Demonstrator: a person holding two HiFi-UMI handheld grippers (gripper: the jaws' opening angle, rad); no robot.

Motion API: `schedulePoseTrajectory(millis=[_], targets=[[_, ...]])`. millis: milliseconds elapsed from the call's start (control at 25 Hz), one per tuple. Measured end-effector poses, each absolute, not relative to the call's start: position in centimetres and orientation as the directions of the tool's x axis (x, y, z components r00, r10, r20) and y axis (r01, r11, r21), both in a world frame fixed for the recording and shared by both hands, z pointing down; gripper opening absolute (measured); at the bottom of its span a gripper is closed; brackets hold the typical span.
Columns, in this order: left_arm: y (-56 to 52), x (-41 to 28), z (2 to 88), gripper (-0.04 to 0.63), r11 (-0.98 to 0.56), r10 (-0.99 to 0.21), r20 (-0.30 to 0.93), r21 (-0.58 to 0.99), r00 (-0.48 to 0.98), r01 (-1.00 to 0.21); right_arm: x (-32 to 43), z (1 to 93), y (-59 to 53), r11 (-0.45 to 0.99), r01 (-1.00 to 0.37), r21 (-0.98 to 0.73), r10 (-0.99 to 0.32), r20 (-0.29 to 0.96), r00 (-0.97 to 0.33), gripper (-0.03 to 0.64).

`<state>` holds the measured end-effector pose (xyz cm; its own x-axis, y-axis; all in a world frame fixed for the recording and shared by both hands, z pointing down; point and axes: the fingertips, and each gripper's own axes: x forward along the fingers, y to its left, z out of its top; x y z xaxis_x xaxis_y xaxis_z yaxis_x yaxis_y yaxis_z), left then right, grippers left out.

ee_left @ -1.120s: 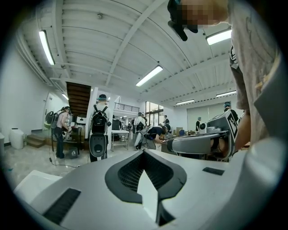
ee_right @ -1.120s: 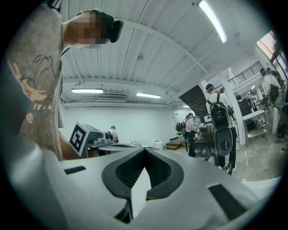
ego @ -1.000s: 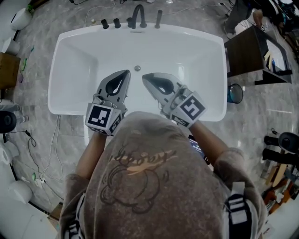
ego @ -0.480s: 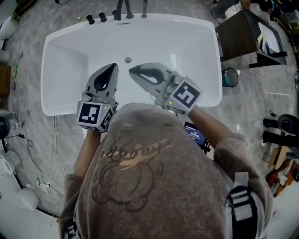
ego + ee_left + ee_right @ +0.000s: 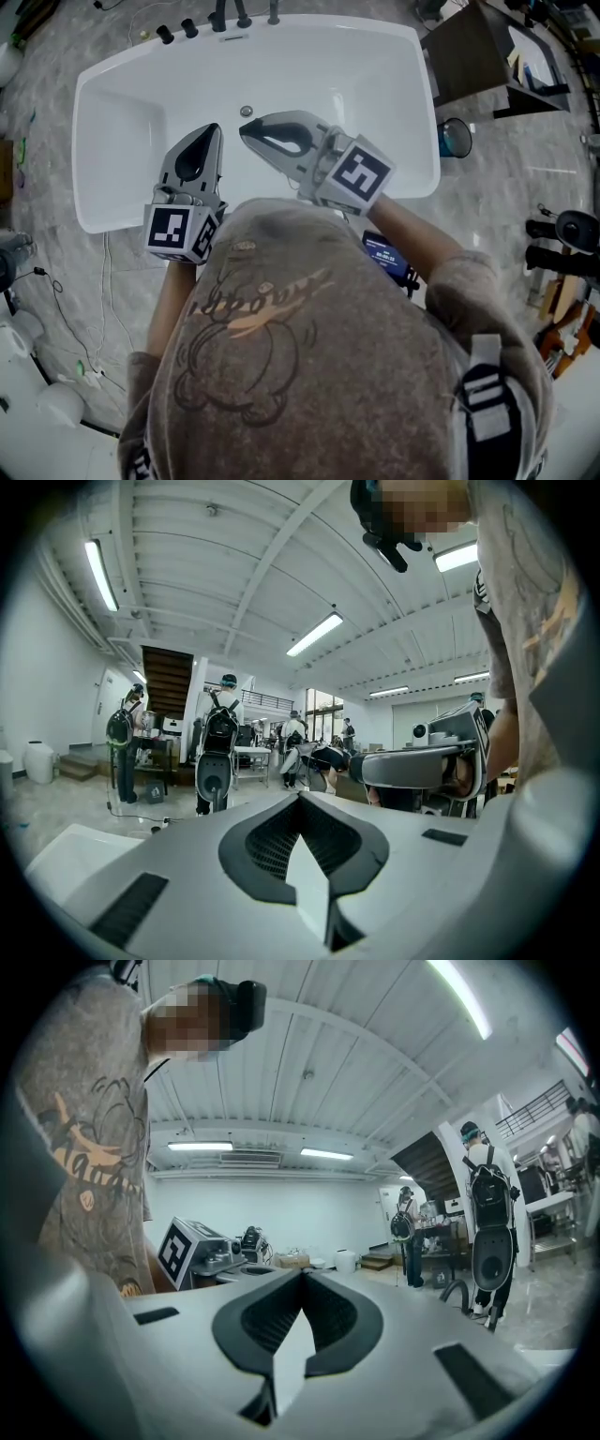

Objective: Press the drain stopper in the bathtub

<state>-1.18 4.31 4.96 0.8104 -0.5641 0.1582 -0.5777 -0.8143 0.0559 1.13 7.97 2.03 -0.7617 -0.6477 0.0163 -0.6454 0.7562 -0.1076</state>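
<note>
The white bathtub (image 5: 94, 217) fills the top of the head view. Its small round metal drain stopper (image 5: 247, 111) sits on the tub floor near the far end. My right gripper (image 5: 244, 129) is shut, empty, and hangs over the tub with its tip just short of the stopper. Over the tub's near left part, my left gripper (image 5: 213, 128) points away from me, shut and empty. In the left gripper view the shut left gripper (image 5: 300, 795) faces the room and ceiling, so the stopper is hidden. The right gripper (image 5: 302, 1275) shows the same in its own view.
A dark faucet (image 5: 222, 16) and knobs (image 5: 167, 35) stand at the tub's far rim. A dark cabinet (image 5: 471, 58) and a blue bin (image 5: 455, 138) are to the right. Cables (image 5: 105, 281) lie on the marble floor at left. Several people stand in the room behind.
Both grippers have moved farther over the tub. The right gripper's tip has drawn closer to the drain stopper. Both stay shut.
</note>
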Motion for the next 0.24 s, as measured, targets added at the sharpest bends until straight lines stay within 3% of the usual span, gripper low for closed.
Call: schedulePoseTrajectory(millis=[240], targets=[[4.31,-1.95,5.32,0.011,-0.801,-0.579,0.16,0.073,0.799,-0.595,0.42,2.47,8.04,0.76,-0.641,-0.106,-0.643,0.023,-0.766,-0.002]])
